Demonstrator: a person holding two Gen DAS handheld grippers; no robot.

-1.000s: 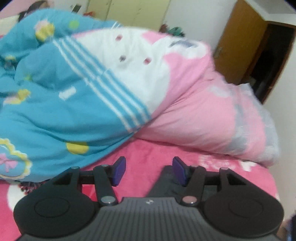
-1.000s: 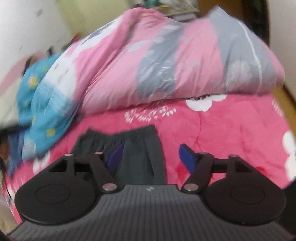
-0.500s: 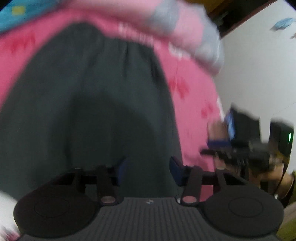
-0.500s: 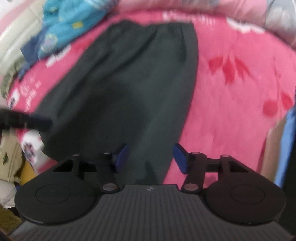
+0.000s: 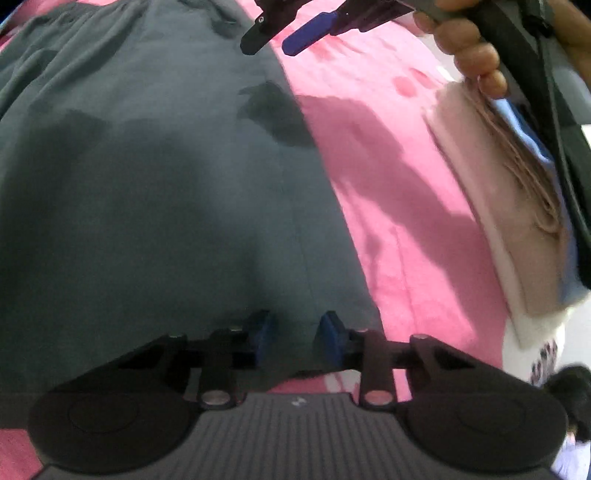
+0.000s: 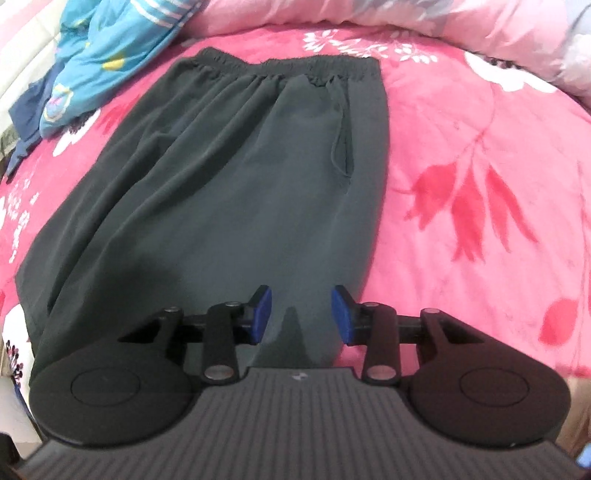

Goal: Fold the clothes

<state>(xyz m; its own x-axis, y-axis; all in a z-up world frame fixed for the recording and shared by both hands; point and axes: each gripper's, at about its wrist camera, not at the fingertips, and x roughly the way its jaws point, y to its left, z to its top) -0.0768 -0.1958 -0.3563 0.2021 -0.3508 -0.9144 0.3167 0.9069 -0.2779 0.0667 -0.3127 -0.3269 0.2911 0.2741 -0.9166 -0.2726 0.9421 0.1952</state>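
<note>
Dark grey trousers [image 6: 236,177] lie flat on the pink flowered bedspread [image 6: 480,166], elastic waistband at the far end. My right gripper [image 6: 301,315] hangs open just above the trousers' near right part, nothing between its blue pads. In the left wrist view the same trousers [image 5: 147,184] fill the frame from close up. My left gripper [image 5: 293,334] is open low over the cloth near its right edge. The right gripper [image 5: 295,33], held by a hand [image 5: 469,48], shows at the top of that view.
A blue patterned quilt [image 6: 107,48] and a pink quilt [image 6: 406,14] are heaped beyond the waistband. Bare bedspread [image 5: 388,203] lies right of the trousers. The mattress side, white and beige [image 5: 517,221], drops off at the right.
Both grippers have tipped down from facing the quilts and come close over the trousers. The left one has dropped nearer the cloth. Both stayed open.
</note>
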